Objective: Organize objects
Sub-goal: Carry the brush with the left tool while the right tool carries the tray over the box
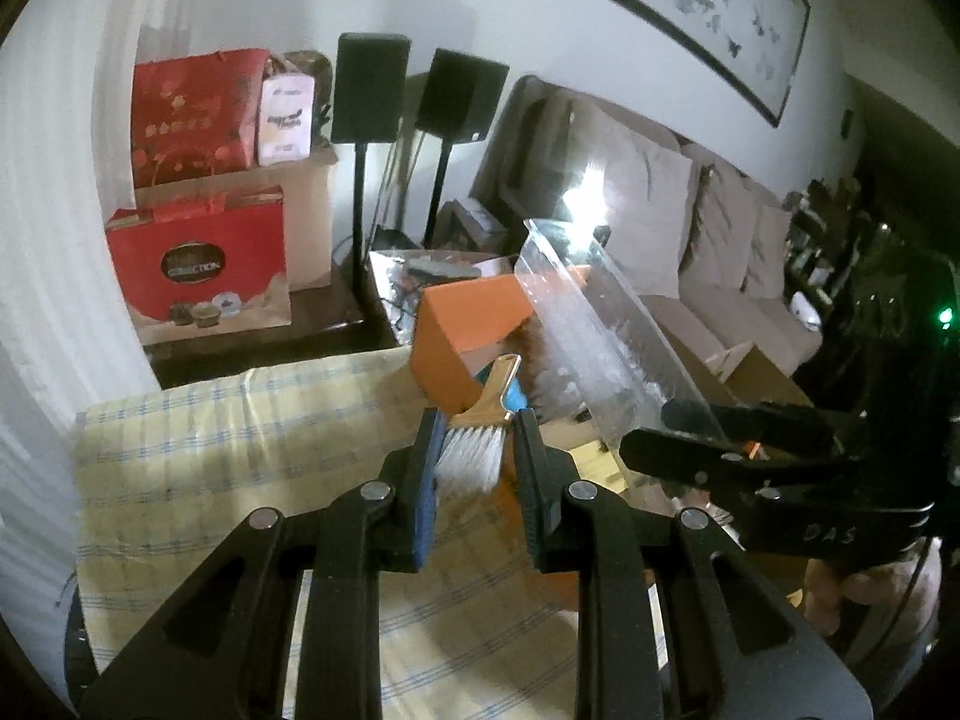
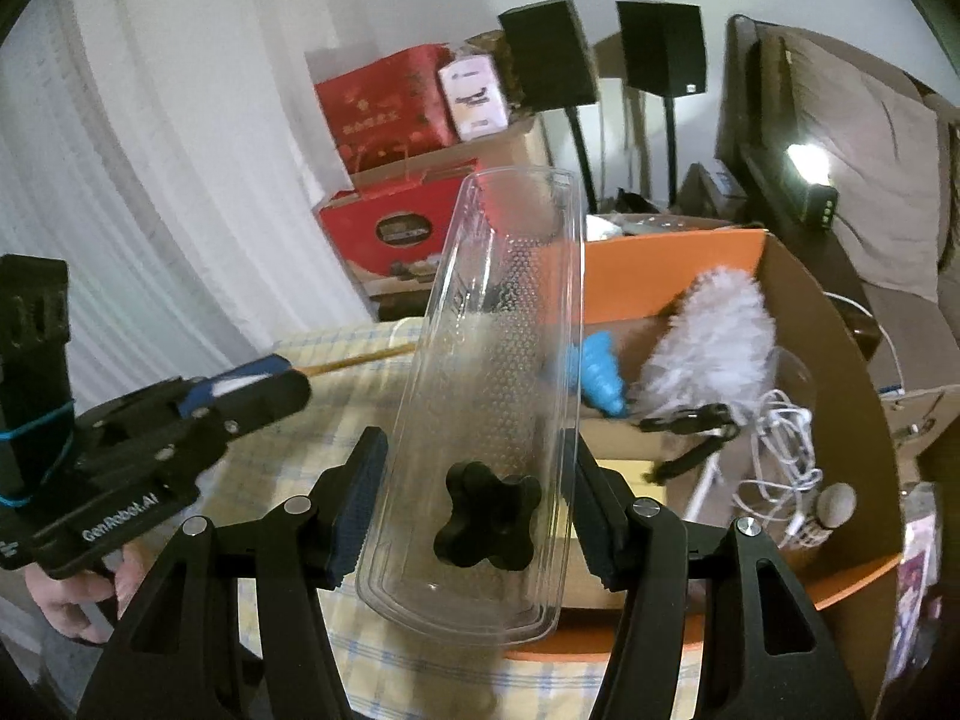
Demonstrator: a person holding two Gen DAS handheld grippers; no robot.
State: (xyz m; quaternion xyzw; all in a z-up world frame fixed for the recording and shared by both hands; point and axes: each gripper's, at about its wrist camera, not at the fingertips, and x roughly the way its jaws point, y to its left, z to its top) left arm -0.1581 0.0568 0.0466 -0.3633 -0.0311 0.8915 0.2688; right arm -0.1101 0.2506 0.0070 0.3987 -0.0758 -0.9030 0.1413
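Observation:
My left gripper (image 1: 474,441) is shut on a small brush (image 1: 474,450) with white bristles and a wooden handle that points away from me. It hangs above the yellow checked tablecloth (image 1: 240,450). My right gripper (image 2: 474,444) is shut on a long clear plastic tray (image 2: 498,360), gripping its two long sides. A black knob (image 2: 486,516) lies inside the tray. The tray (image 1: 594,330) is tilted over the open orange box (image 2: 660,276). In the box lie a white fluffy duster (image 2: 708,336), a blue ribbed thing (image 2: 603,378), a black clip (image 2: 690,420) and white cables (image 2: 780,468).
Red gift boxes (image 1: 198,264) and cardboard cartons stand behind the table on the left. Two black speakers on stands (image 1: 369,90) rise behind the orange box (image 1: 462,324). A sofa with cushions (image 1: 690,228) runs along the right wall under a framed picture (image 1: 690,6). A hand (image 2: 66,594) holds the left gripper (image 2: 282,387).

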